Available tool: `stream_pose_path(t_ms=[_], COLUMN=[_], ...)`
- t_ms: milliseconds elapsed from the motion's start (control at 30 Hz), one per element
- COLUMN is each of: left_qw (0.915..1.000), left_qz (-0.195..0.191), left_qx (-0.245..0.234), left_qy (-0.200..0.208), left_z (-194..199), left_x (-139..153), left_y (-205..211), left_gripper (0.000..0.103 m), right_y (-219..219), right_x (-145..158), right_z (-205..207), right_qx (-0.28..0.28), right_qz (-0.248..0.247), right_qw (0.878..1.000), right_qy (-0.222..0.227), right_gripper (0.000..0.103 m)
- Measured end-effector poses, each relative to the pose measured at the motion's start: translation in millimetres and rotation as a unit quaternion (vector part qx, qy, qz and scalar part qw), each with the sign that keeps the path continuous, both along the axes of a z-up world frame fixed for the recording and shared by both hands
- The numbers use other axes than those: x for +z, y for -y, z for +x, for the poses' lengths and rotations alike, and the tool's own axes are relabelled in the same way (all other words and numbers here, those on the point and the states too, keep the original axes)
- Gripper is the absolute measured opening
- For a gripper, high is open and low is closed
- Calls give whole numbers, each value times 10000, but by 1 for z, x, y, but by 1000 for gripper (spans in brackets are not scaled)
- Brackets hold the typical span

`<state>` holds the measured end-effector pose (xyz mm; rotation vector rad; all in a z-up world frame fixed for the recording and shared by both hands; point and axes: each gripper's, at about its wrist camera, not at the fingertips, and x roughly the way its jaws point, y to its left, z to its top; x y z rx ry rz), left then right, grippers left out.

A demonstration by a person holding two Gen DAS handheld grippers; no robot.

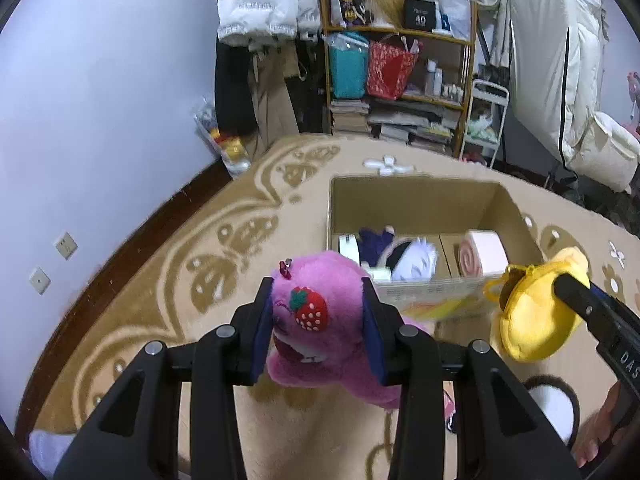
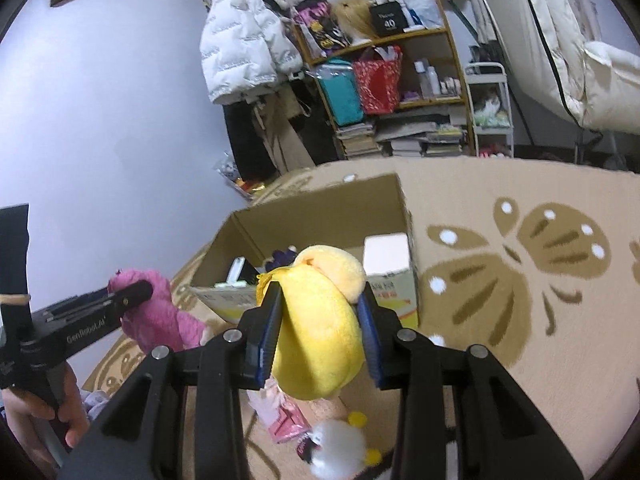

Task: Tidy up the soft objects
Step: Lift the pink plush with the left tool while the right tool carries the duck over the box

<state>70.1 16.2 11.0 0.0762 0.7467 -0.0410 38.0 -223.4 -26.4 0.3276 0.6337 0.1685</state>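
Right wrist only: white plush (image 2: 336,446) on carpet (image 2: 520,380).

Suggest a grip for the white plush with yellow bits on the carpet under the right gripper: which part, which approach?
Probably the round white body of the white plush, from straight above, fingers straddling its width. It lies low on the carpet; the yellow bits look too small to hold. The right gripper holds the yellow plush, so that goes into the cardboard box first.

Black box (image 1: 419,15) on top shelf, far ahead of left tool (image 1: 320,312), reads "40"; smaller print above it too blurred. Right tool (image 1: 600,320) body shows "DAS", cut off at frame edge. In right wrist view, left tool's side reads "GenRobot.AI".
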Motion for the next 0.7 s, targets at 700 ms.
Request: stream_pose_path(t_ms=[700], left_qw=[9981], left_qz=[414], left_qx=[-147], left_qy=[429], left_z=[64], left_x=[41], left_y=[21], left_gripper=[38], right_y=[-16], right_x=[44], right_z=[47], right_qx=[338], right_qz=[-385], right_qw=[9981], right_qy=[341], right_gripper=[38])
